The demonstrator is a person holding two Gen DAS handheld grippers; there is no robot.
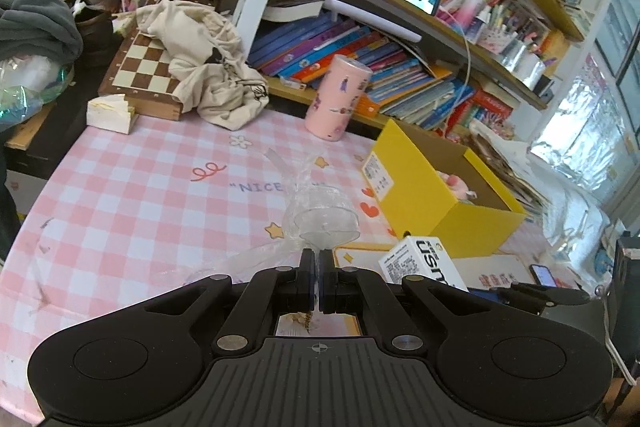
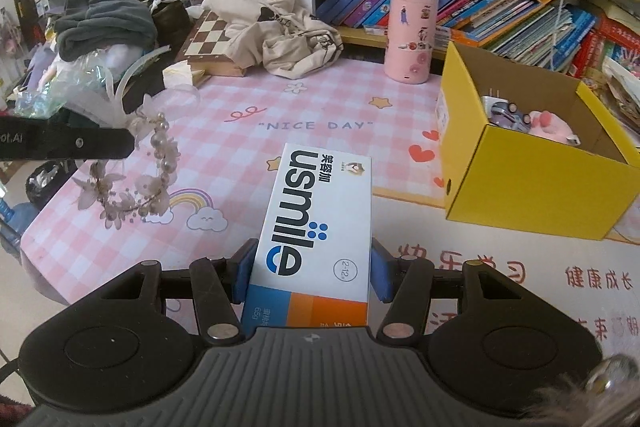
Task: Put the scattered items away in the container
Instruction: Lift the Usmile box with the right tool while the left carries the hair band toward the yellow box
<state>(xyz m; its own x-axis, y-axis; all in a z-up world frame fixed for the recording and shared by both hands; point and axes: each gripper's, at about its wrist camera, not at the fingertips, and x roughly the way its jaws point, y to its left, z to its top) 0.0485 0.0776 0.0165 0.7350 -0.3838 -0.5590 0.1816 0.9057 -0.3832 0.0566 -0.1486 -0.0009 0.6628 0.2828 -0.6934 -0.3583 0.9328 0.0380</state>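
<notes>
**Over pink checked surface: both tools loaded, box at 2 o'clock**

Over the pink checked surface (image 2: 320, 99), right tool (image 2: 312, 273) pinches the white usmile carton (image 2: 316, 223) across its narrow sides, blue pads flat on both long edges, so the carton points straight ahead and likely won't twist on the carry. Yellow box (image 2: 532, 183) sits open at 2 o'clock, near; a toy car (image 2: 506, 115) and pink plush (image 2: 552, 129) already lie inside.

Left tool (image 1: 319, 267) is pressed nearly together on a clear ribbon strand (image 1: 320, 215); thin stuff needs the tight pinch. Right view shows a pearl flower headband (image 2: 136, 179) hanging below that tool at 9 o'clock, off the surface.

Judgement: both loads are mid-carry; box drop is next, carton first.
</notes>
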